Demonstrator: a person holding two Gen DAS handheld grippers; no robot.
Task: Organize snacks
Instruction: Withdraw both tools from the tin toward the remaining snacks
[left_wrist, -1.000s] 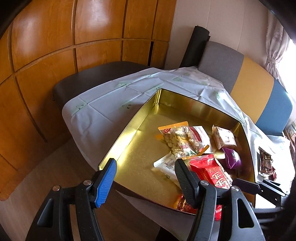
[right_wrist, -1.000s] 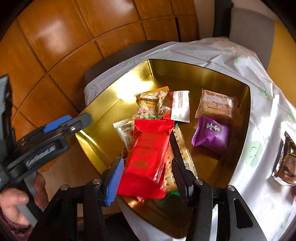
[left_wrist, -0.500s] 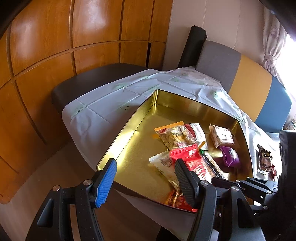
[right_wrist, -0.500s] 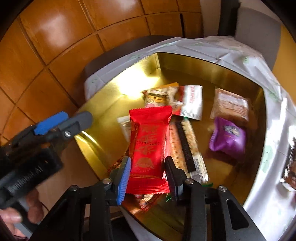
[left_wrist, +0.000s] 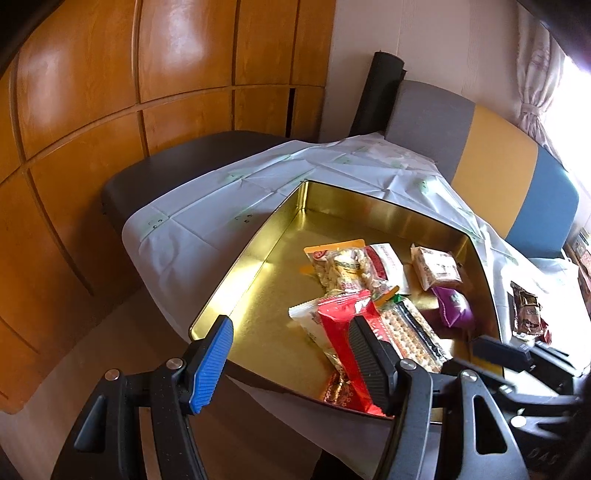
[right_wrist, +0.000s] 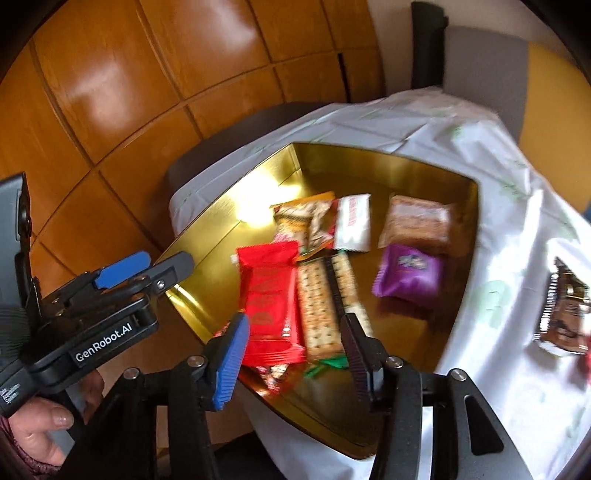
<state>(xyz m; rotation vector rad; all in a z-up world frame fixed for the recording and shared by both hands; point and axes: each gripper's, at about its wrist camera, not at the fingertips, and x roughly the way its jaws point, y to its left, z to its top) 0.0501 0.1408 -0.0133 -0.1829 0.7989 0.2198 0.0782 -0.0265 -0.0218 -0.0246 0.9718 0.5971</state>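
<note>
1. Snacks lie in a heap inside the gold tin (right_wrist: 436, 173), which sits on a table under a white cloth (right_wrist: 509, 236). One brown packet (right_wrist: 565, 314) lies outside on the cloth, to the right of the tin and well apart from the rest.
2. Nearest the person, the red packet (right_wrist: 269, 295) lies flat in the tin, resting partly on the cracker pack (right_wrist: 321, 306) beside it. Further back are a purple packet (right_wrist: 408, 275), a tan cake packet (right_wrist: 419, 219), a white sachet (right_wrist: 352, 218) and a bag of nuts (right_wrist: 303, 218).
3. The right gripper (right_wrist: 291, 354) hangs just over the red packet's near end, its jaws opening. The packet lies below the gap, and neither pad seems to press on it, though blur makes that hard to swear to.
4. The left gripper (left_wrist: 288, 354) stands wide with nothing between its jaws, hovering at the tin's near rim and gripping nothing.
5. These packets look light and thin, I'd judge: glossy film that slides easily and crinkles under pressure. A pinch across the narrow width, near an end seam, should hold best.
6. The crackers and cake probably crumble if squeezed hard, so a gentle close suits them. The nut bag looks lumpy and loose, likely to sag from one corner.
7. The brown packet on the cloth seems the one left to collect.
</note>
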